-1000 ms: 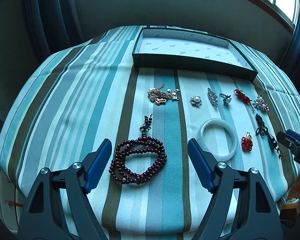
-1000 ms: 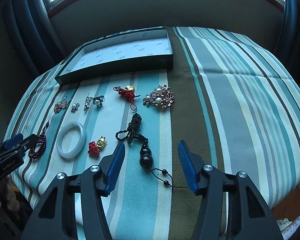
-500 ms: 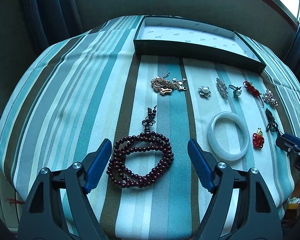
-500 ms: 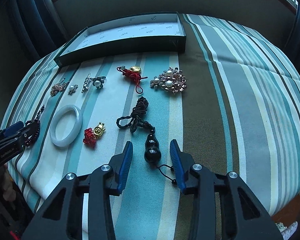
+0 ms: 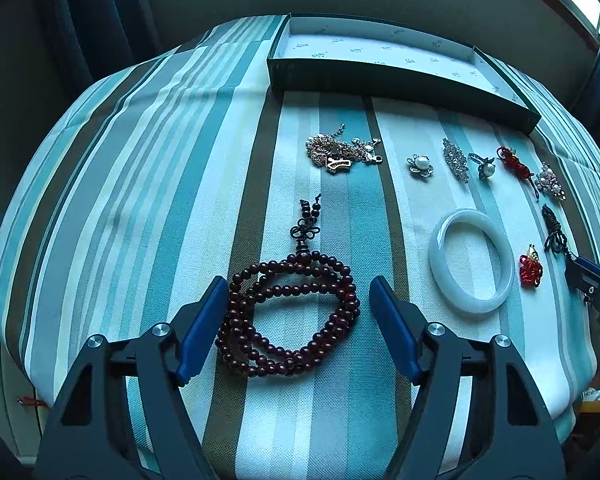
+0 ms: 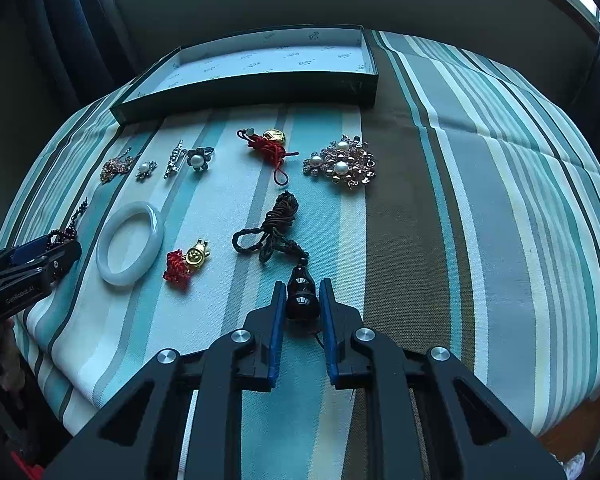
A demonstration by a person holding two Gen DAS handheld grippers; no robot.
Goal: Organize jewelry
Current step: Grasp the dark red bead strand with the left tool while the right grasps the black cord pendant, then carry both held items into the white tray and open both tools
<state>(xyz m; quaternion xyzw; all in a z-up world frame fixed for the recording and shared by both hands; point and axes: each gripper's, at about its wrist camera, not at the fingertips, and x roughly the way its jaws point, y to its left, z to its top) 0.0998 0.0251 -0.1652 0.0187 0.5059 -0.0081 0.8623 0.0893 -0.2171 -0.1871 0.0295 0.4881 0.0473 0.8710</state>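
Note:
My right gripper (image 6: 303, 294) is shut on a black gourd pendant (image 6: 302, 294) that rests on the striped cloth, its dark cord (image 6: 274, 226) trailing away. My left gripper (image 5: 296, 300) is open, its fingers on either side of a dark red bead bracelet (image 5: 290, 316) lying flat. A white jade bangle (image 5: 471, 266) lies to the right, also seen in the right wrist view (image 6: 131, 242). An open dark green box (image 5: 400, 68) with white lining stands at the far side, also in the right wrist view (image 6: 252, 76).
On the cloth lie a gold chain heap (image 5: 338, 152), pearl flower brooches (image 5: 420, 165), a crystal pin (image 5: 456, 160), a red-cord gold charm (image 6: 270, 146), a pearl cluster brooch (image 6: 342, 166) and a red knot charm (image 6: 186, 262). The table edge is close below both grippers.
My right gripper has moved forward and closed on the black gourd pendant. My left gripper has moved forward so the bead bracelet sits between its open fingers.

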